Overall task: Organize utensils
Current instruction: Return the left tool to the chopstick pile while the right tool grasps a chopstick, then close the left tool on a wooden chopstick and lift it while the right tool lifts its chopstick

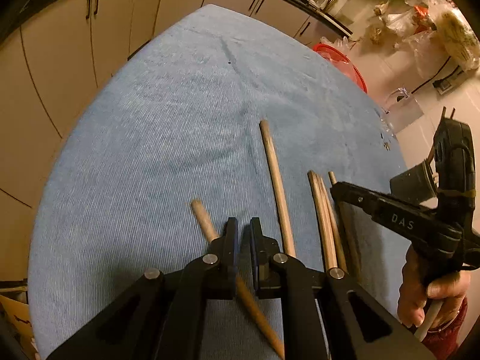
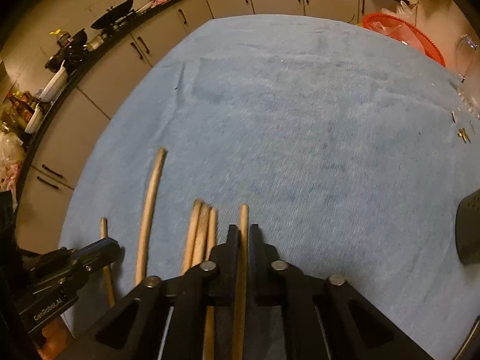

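Observation:
Several wooden utensil handles lie on a blue cloth (image 1: pixel 180 120). My left gripper (image 1: pixel 243 228) hangs over a slanted wooden handle (image 1: pixel 204 220) that runs under its fingers; the jaws stand a narrow gap apart with nothing between the tips. A long handle (image 1: pixel 277 186) and a bundle of thinner sticks (image 1: pixel 322 210) lie to its right. My right gripper (image 2: pixel 243 229) is shut on a wooden stick (image 2: pixel 243 219) running between its fingers. In the right wrist view the bundle (image 2: pixel 201 228), the long handle (image 2: pixel 150 207) and the left gripper (image 2: pixel 90 255) lie to the left.
The blue cloth (image 2: pixel 300 120) covers a table. A red basket (image 2: pixel 402 36) sits at its far right edge, with small metal bits (image 2: pixel 462 135) near the right edge. Cabinets (image 1: pixel 75 45) and a cluttered counter (image 2: pixel 75 48) stand behind. A dark object (image 2: pixel 471 231) sits at right.

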Available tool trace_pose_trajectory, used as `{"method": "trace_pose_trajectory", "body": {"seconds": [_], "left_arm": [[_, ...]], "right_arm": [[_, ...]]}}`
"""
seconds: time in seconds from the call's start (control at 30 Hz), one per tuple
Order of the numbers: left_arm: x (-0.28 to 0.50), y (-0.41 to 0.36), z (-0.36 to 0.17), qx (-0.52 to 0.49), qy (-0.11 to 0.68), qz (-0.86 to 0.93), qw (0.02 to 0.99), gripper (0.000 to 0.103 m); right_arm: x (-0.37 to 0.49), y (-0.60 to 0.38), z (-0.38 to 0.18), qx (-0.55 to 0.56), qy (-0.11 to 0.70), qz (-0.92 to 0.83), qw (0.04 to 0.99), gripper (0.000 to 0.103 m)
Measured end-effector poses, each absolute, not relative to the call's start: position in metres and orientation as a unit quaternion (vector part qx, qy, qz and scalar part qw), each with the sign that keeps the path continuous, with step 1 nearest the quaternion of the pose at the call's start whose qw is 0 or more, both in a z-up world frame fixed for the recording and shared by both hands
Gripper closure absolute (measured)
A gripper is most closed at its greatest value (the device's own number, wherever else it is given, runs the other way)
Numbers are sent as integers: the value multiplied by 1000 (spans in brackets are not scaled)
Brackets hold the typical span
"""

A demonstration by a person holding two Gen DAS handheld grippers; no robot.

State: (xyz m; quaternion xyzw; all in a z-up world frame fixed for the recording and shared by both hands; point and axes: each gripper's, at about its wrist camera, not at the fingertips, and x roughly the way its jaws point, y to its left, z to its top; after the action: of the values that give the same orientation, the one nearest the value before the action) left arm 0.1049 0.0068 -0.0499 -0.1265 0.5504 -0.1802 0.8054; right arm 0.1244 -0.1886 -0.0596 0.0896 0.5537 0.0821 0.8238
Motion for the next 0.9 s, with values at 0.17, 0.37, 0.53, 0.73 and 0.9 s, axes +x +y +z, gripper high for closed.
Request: {"method": "trace_pose_trajectory", "body": {"seconds": [0.17,0.37,0.53,0.73,0.9], "left_arm": [[109,10,-46,-136,544,-176,809,103],[92,10,-6,-138,492,-204,835,103],[89,20,2,-144,519,-176,824,96],[90,26,-22,-139,559,-116,809,79],[100,5,-40,-98,587,-88,799,79]], "right_arm": [[110,-201,-47,124,530,94,834,97],[72,-218,9,137,451,106,876,97],[56,-223,37,136,419,120,890,97],[53,-222,31,146,417,121,889,97],[52,-228,27,158,411,131,888,97]]}}
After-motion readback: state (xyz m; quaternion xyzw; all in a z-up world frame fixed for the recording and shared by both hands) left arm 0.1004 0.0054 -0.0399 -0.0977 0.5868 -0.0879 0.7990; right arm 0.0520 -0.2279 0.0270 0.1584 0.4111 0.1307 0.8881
